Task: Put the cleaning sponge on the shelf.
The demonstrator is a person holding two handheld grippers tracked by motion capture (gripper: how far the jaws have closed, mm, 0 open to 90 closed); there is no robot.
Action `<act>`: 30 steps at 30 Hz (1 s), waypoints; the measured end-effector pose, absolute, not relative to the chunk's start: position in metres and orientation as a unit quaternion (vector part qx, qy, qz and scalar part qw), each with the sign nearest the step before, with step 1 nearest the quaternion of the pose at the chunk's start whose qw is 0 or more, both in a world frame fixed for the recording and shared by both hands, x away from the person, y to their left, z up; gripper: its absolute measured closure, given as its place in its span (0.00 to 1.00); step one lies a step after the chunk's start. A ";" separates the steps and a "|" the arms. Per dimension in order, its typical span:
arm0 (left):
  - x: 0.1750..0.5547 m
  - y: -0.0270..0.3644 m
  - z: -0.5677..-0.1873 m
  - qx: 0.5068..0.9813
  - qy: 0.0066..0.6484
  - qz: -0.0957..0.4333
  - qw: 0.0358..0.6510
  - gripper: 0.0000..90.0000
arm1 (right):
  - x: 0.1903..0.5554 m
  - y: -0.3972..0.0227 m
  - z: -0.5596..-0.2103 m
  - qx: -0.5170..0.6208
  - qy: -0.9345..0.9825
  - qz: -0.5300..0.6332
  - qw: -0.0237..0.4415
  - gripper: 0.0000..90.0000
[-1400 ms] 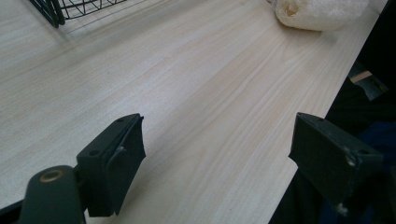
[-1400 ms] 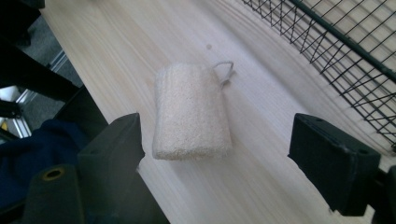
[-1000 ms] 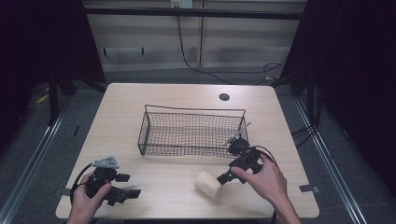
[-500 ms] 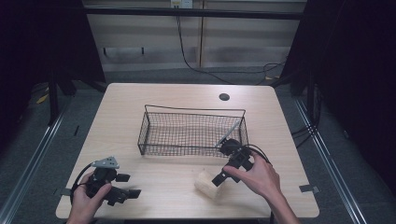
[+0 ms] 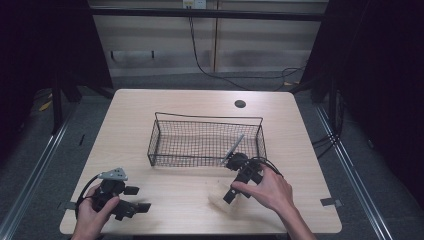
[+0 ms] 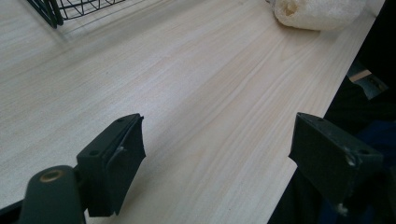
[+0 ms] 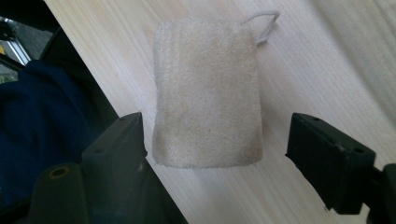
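Observation:
A pale beige loofah sponge point(image 7: 208, 93) with a small string loop lies on the wooden table point(image 5: 175, 110) near its front edge, right of centre point(image 5: 219, 198). My right gripper point(image 7: 215, 130) is open, one jaw on each side of the sponge's near end, neither pressing it. From above, a hand holds that right gripper point(image 5: 231, 195) just right of the sponge. At the front left corner, my left gripper point(image 5: 137, 198) rests open and holds nothing. The left gripper point(image 6: 219, 126) faces bare wood with the sponge point(image 6: 317, 11) far ahead.
A black wire basket point(image 5: 205, 142) stands in the middle of the table, just behind my right hand; its corner point(image 6: 70, 7) shows in the left gripper view. A dark round hole point(image 5: 240, 104) sits near the far edge. The table's front edge runs close by the sponge.
My right gripper has moved left and toward the front edge, so its open jaws now straddle the sponge. The left gripper and the sponge have stayed in place.

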State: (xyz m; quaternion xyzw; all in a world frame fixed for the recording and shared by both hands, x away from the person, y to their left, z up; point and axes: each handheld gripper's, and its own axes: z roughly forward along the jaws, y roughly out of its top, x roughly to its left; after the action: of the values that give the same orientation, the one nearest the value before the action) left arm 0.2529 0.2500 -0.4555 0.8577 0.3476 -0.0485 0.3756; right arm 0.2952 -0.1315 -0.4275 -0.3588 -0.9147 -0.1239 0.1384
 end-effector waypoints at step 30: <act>0.253 0.251 -0.455 0.858 0.347 -0.050 0.376 0.19 | 0.291 -0.105 -0.448 -0.314 -0.940 -0.059 0.123 0.29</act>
State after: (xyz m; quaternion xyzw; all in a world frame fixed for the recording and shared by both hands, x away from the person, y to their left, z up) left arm 0.2532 0.2508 -0.4554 0.8577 0.3467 -0.0495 0.3763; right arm 0.2914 -0.1049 -0.4482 -0.3136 -0.9398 -0.0585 0.1228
